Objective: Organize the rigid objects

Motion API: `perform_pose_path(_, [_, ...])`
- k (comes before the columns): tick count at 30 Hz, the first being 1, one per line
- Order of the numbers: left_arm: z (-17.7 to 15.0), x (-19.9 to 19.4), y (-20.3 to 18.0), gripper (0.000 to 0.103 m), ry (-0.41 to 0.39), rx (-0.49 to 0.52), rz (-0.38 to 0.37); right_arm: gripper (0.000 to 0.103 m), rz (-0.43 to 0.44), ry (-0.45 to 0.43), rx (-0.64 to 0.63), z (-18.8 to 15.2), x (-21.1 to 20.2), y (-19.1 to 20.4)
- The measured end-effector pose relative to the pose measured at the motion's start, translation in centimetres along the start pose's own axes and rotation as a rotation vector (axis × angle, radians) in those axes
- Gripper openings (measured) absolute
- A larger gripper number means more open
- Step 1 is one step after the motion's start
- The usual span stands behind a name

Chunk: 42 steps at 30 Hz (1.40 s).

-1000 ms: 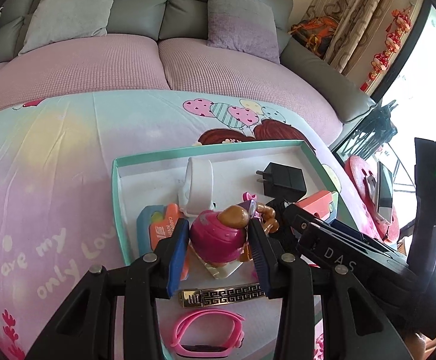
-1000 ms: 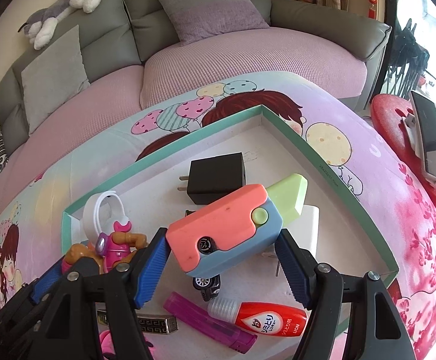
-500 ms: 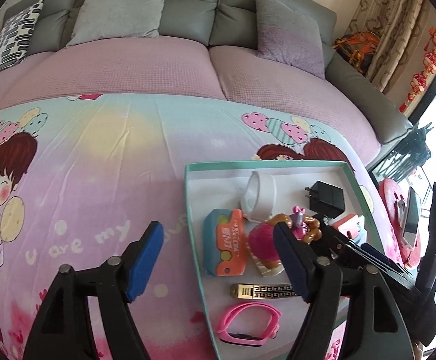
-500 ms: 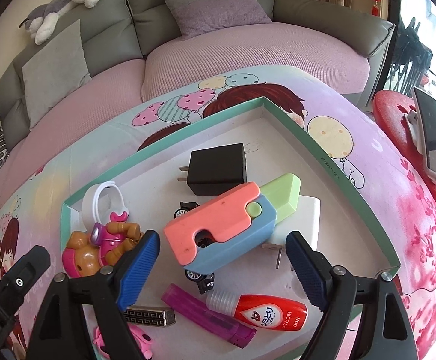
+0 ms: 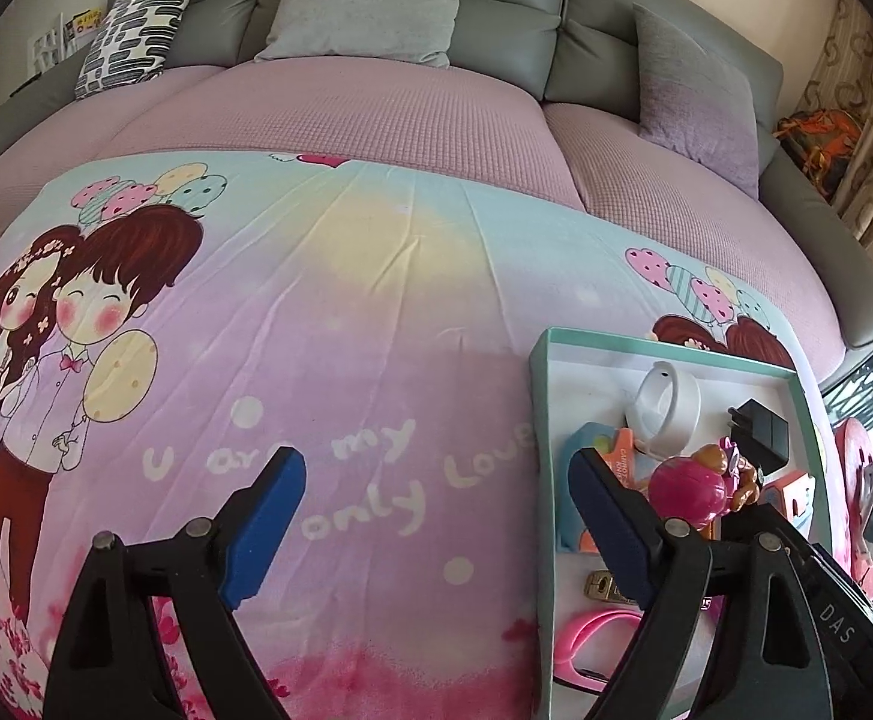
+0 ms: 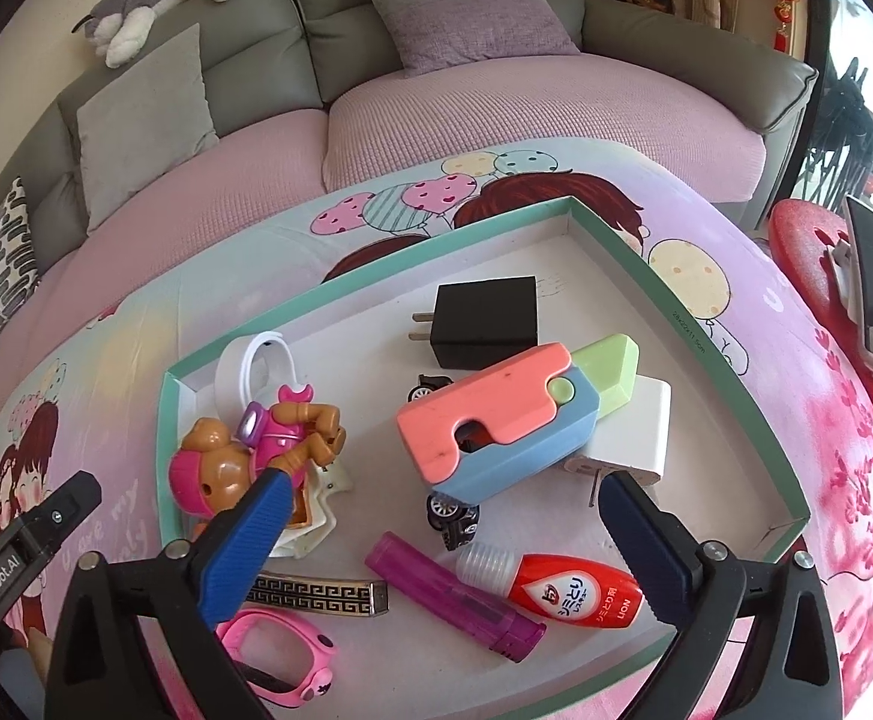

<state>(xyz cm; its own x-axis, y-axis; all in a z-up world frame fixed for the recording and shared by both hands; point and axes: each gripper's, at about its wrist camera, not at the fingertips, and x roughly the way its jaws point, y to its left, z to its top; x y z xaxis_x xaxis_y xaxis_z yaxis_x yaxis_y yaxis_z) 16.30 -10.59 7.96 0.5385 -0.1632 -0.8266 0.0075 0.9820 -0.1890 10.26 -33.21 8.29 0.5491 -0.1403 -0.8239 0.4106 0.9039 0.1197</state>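
Both grippers are empty at this moment. The left gripper (image 5: 436, 513) has its fingers (image 5: 265, 522) opening wide, and between them is only the printed cloth (image 5: 340, 324) of the surface. The right gripper (image 6: 436, 525) is also opening, with nothing pressed by its pads. The things of the task lie in the green-edged box (image 6: 664, 276).

Just ahead of the right fingers, the pink-and-blue toy block (image 6: 490, 420) lies in a pile. It rests tilted on the white plug (image 6: 634, 432) and over a small toy car (image 6: 454, 519). I judge this pile as the main risk: the block has no flat support, so a light touch from a finger tip can make it slide or roll the car away.

The left finger of the right gripper stands right over the dog toy (image 6: 256, 450), and a careless move there can push the toy against the white band (image 6: 256, 366) beyond it. The red bottle (image 6: 568, 585) and the purple lighter (image 6: 454, 594) lie between the right fingers, close below them, and can be knocked if the gripper goes down.

In the left wrist view, the right finger of the left gripper stands over the box edge, so a sideways move may catch the wall and shift the whole box on the soft cloth.
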Motion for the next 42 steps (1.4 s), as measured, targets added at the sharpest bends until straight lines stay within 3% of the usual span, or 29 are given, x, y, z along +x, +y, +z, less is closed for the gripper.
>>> perform_pose_path(3, [-0.3,-0.3,0.4,0.103,-0.009,-0.019,0.007,0.103,0.002,0.002,-0.006,-0.3,-0.2,0.1])
perform_pose_path(14, [-2.4,-1.5,0.5,0.103,0.022,0.009,0.010,0.103,0.024,0.005,-0.061,-2.3,-2.0,1.1])
perform_pose_path(20, [-3.8,-1.9,1.5,0.103,0.037,0.025,0.065,0.103,0.015,0.022,-0.092,-4.4,-2.5,1.2])
perform_pose_path(23, [-4.4,-2.3,2.2,0.103,0.051,0.012,0.048,0.103,0.015,0.036,-0.110,-5.6,-2.6,1.2])
perform_pose_path(31, [-6.4,-3.5,3.3,0.103,0.038,0.033,0.096,0.103,0.023,0.041,-0.148,-7.6,-3.4,1.5])
perform_pose_path(37, [-7.8,-3.9,3.8,0.103,0.031,0.092,0.238,0.103,0.022,0.055,-0.169,-9.0,-3.6,1.8])
perform_pose_path(42, [-8.6,-4.2,4.3,0.103,0.035,0.095,0.198,0.103,0.022,0.059,-0.189,-9.7,-3.7,2.2])
